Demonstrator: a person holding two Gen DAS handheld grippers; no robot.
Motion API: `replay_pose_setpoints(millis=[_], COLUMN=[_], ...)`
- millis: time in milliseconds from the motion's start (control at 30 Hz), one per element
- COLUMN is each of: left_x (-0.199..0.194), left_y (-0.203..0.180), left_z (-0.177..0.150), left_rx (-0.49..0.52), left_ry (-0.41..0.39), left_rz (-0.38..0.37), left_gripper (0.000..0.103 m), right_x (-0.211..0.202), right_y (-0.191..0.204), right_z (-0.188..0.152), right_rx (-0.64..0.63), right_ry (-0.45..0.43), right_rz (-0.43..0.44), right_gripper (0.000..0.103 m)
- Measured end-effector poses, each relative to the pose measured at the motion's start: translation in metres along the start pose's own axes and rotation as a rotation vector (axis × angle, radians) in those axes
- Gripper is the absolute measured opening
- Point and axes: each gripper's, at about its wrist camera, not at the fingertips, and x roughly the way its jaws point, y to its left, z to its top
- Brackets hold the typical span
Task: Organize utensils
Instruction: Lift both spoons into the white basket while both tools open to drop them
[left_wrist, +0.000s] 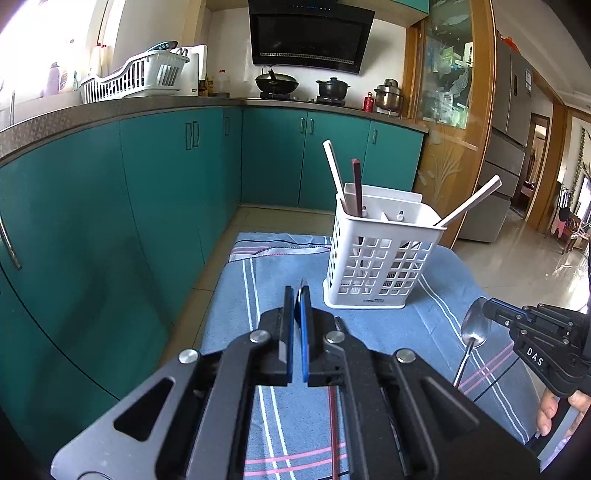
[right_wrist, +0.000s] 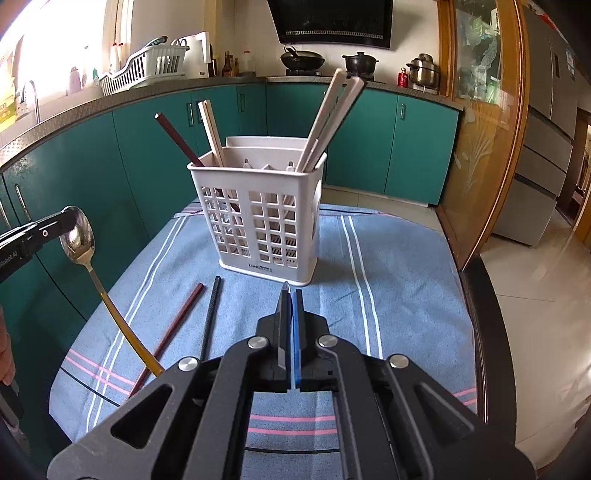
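Your left gripper (left_wrist: 299, 291) and right gripper (right_wrist: 290, 291), marked "DAS", hang pinched shut and empty above the cloth (right_wrist: 388, 295), likely poised to pick, as a spoon (right_wrist: 77, 236) tilts bowl-up between them, its support hidden, two chopsticks (right_wrist: 173, 328) lie loose, and the holder (right_wrist: 258, 221), labelled "LONG…", waits beyond.

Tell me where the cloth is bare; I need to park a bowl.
Bare: the cloth right of the basket, out to the table's rim. Crowded: left front, where the red chopstick and black chopstick lie.
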Motion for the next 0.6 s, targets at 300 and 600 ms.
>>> replay_pose_setpoints(millis=[300, 600], left_x=[0.001, -0.032], left_y=[-0.001, 0.002], left_z=[0.000, 0.045], left_rx=[0.003, 0.023], left_ry=[0.001, -0.130], left_rz=[0.008, 0.021], left_gripper=[0.003, 0.003], right_x=[-0.002, -0.023], right_y=[0.007, -0.003], right_z=[0.001, 0.029], right_rx=[-0.024, 0.006], right_ry=[-0.002, -0.063], right_rz=[0.010, 0.052], right_gripper=[0.002, 0.002])
